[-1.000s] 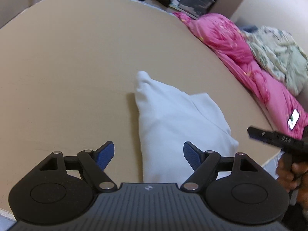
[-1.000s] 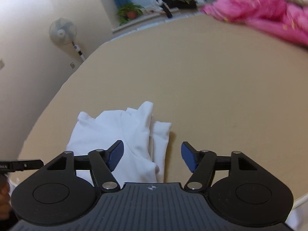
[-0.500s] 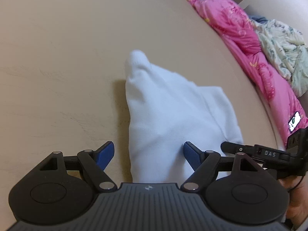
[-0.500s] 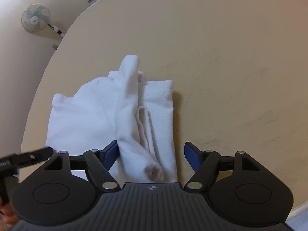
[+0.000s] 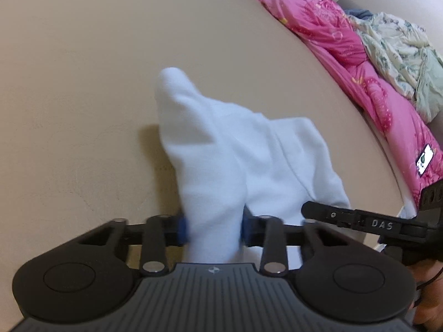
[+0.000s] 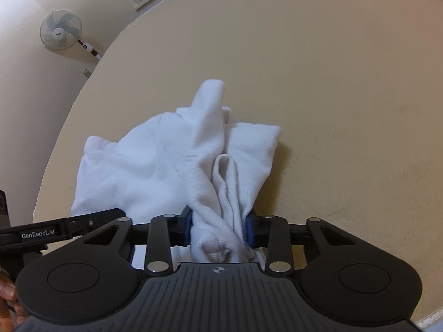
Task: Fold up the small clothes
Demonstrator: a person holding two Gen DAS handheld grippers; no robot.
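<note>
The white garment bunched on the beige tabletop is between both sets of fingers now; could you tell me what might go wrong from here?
1. The right gripper, its fingers closing, pinches several bunched layers of the white cloth garment; lifting may drag hidden folds and leave it uneven.
2. The left gripper, also closing, holds only a narrow edge, which might slip.
3. Both grippers sit close together, so they could collide.

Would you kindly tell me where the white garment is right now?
The white garment lies bunched on the tan table, near edge, centre of both wrist views, pinched between the closing jaws of the left gripper and right gripper.
</note>
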